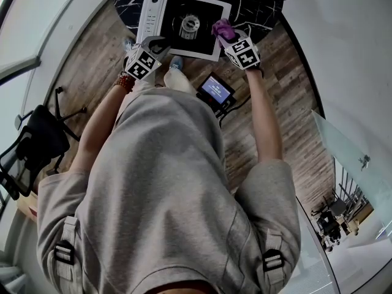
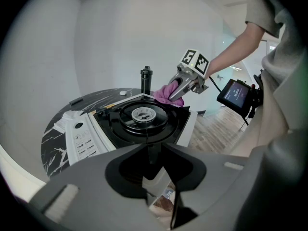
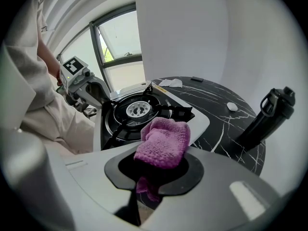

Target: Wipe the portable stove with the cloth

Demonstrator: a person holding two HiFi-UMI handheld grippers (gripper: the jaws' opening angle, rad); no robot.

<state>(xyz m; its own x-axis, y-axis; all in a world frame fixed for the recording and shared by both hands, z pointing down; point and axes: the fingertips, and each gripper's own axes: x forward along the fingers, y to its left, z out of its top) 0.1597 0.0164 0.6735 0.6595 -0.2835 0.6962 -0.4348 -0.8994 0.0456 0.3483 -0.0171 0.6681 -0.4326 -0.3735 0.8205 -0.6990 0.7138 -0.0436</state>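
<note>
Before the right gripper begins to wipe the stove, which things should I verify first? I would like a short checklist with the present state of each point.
1. Purple cloth held by the right gripper: ok, the jaws are shut on it.
2. Cloth placed at the portable stove: ok, it is at the stove's right rim.
3. Left gripper steadying the stove: it is at the near edge, but the grip cannot tell.
4. Burner unlit: ok, no flame is visible.
5. Black bottle out of the wiping path: ok, it stands on the table beside the stove.
</note>
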